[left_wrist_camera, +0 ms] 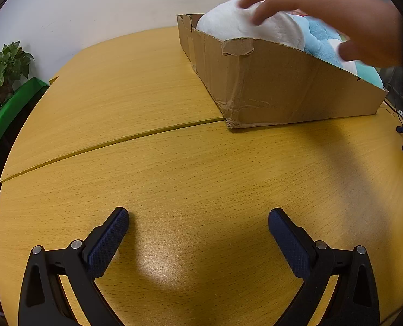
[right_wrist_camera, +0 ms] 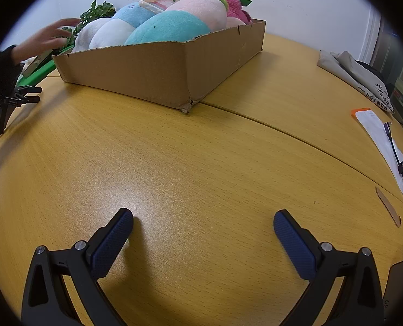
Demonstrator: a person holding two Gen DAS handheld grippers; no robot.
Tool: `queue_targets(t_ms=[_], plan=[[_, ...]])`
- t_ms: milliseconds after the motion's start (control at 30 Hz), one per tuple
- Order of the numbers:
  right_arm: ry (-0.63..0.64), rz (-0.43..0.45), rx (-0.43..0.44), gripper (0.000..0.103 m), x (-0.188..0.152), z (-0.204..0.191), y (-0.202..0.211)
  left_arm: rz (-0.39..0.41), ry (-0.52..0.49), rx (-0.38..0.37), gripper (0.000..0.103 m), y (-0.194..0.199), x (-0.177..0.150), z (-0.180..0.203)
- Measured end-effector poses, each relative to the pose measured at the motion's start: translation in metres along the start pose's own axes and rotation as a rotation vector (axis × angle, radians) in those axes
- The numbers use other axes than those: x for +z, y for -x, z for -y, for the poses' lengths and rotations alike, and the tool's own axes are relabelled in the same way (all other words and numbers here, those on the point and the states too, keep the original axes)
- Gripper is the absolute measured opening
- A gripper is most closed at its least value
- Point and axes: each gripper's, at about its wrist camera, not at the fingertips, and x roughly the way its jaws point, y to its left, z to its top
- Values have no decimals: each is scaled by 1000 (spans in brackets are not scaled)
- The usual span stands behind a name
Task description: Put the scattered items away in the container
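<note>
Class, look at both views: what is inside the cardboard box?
The cardboard box holds piled plush toys with a small clear case on top. A bare hand touches them. Anything beneath is hidden.

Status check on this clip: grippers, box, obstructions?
Left gripper and right gripper open, empty. Cardboard box heaped with plush toys. Bare hand on them.

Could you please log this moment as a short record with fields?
container: cardboard box on the table
contents: plush toys piled above the rim; a phone-like case lies on top
bare hand: a hand rests on the white plush
left gripper: open, nothing between the fingers, over bare table
right gripper: open, nothing between the fingers
off to the side: white sheet and grey bag on the table
</note>
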Motion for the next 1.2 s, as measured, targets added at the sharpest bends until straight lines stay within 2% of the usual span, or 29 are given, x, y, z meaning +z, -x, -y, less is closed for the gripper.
queue_targets(t_ms=[1200], plan=[[0, 0, 0, 103, 0, 0, 0, -1, 3, 2, 103, -2, 4, -3]])
